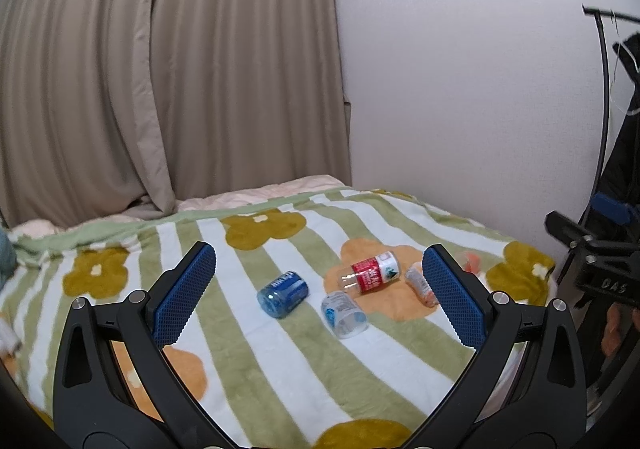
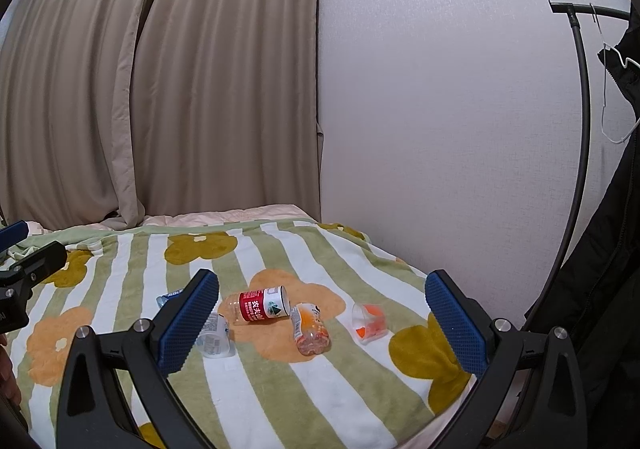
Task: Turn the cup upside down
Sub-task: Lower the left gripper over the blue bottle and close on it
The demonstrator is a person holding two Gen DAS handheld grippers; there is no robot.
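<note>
Nearest the lens in the left wrist view, the left gripper (image 1: 319, 287) fills the bottom of the frame, its two blue textured pads (image 1: 185, 295) spread wide with nothing between them. The right gripper (image 2: 322, 319) looks the same in its own view: jaws fully apart, empty, held above the bed.

Beyond them lies a plush blanket striped green and white with orange and olive flowers (image 2: 280, 381). The cups, cut from plastic bottles, are scattered on their sides at mid-frame: a blue translucent cup (image 1: 283, 293), a clear cup with a pale blue label (image 1: 343, 313), a clear cup with a red and white label (image 2: 260, 304), a clear cup with an orange label (image 2: 311, 329), and, right of centre in the right wrist view, a small clear cup with orange markings (image 2: 369, 321).

These look thin-walled and very light, so they will likely dent under a hard squeeze, roll on the soft pile and slip on smooth plastic. A gentle grip across the middle of the body, on the labelled band, seems safest. Which cup is meant cannot be told.
</note>
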